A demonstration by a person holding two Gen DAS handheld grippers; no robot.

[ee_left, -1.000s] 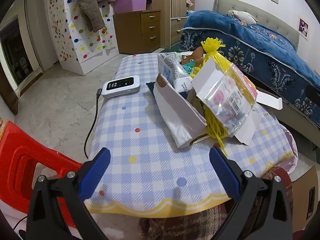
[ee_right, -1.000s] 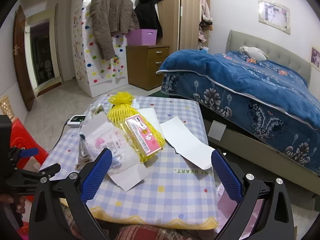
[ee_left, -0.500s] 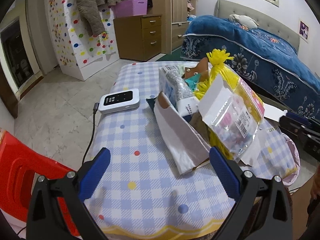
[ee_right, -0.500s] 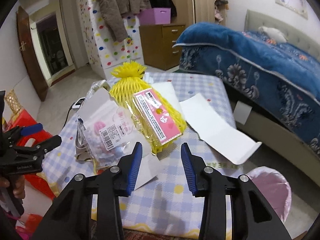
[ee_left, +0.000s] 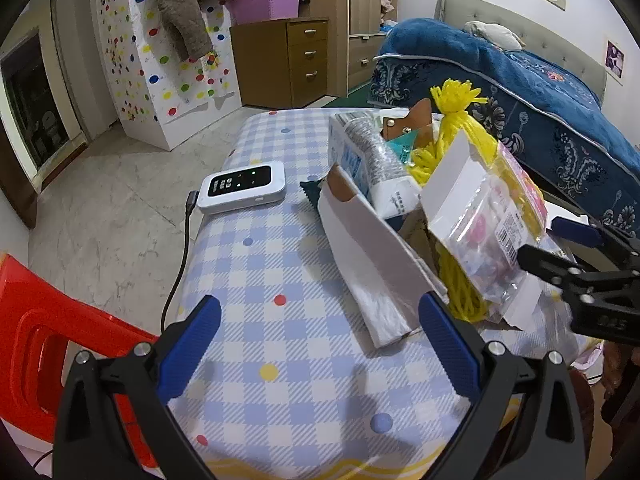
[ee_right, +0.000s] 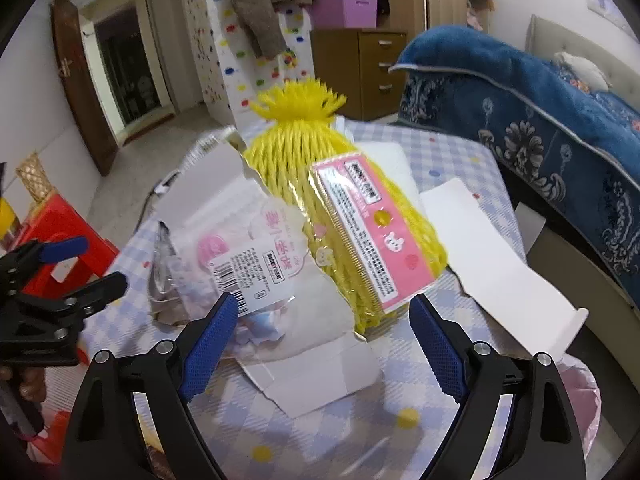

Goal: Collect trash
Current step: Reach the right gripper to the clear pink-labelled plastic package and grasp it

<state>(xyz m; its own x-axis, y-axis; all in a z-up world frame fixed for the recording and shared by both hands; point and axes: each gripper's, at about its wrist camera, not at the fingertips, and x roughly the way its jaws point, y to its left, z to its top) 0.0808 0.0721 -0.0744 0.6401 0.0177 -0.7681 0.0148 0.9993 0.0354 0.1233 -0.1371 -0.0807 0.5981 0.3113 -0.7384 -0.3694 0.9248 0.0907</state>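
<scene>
Two wide-open grippers, left gripper (ee_left: 320,336) over bare tablecloth (ee_left: 280,360), near edge.

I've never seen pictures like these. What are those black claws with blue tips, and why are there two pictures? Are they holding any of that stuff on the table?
Those claws are grabbers that a person holds, one in each hand. Each has a small camera looking out between its two fingers, so you get two pictures of the same table. One shows the left gripper, the other the right gripper.

On the checkered tablecloth lies a pile of trash: a yellow net bag with a pink label, a clear plastic packet, torn white cardboard and a white paper strip. A small white device with a cable sits apart.

Nothing is held. Both grabbers are open; the right one's jaws are opening just in front of the pile.
</scene>
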